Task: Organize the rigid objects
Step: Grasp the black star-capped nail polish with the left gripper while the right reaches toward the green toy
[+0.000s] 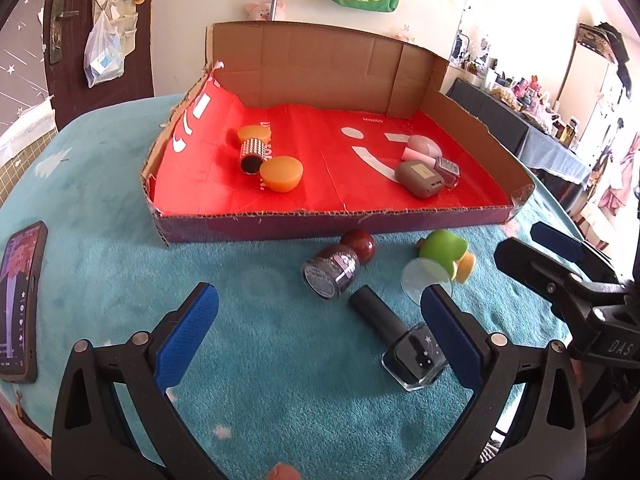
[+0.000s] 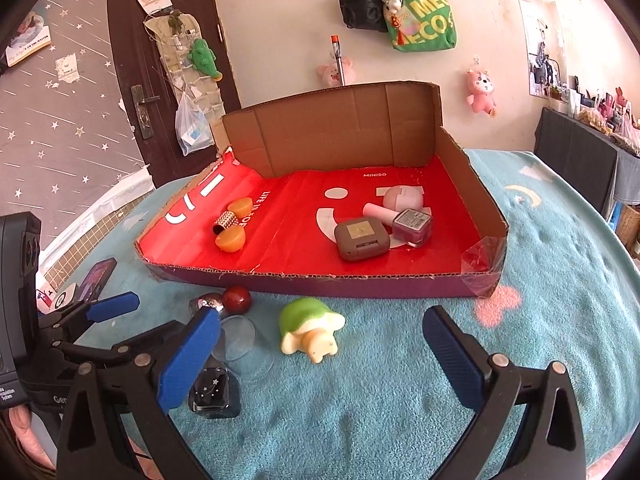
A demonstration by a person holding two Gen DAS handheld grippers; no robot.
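A cardboard box (image 1: 320,222) (image 2: 320,282) lined in red holds two orange caps, a studded tube (image 1: 253,155), a brown case (image 1: 418,178) (image 2: 362,238), a pink item and a small bottle. On the teal cloth before it lie a glitter polish bottle with a red cap (image 1: 334,270), a black polish bottle (image 1: 400,340) (image 2: 214,390), a clear disc (image 1: 424,276) (image 2: 238,338) and a green turtle toy (image 1: 444,246) (image 2: 310,326). My left gripper (image 1: 320,336) is open, low over the cloth, its right finger beside the black bottle. My right gripper (image 2: 320,356) is open, just short of the turtle.
A phone (image 1: 20,300) lies on the cloth at the left edge. The right gripper shows at the right of the left wrist view (image 1: 560,256). A dark door and wall with hanging bags stand behind the box. A cluttered dark table stands at the far right.
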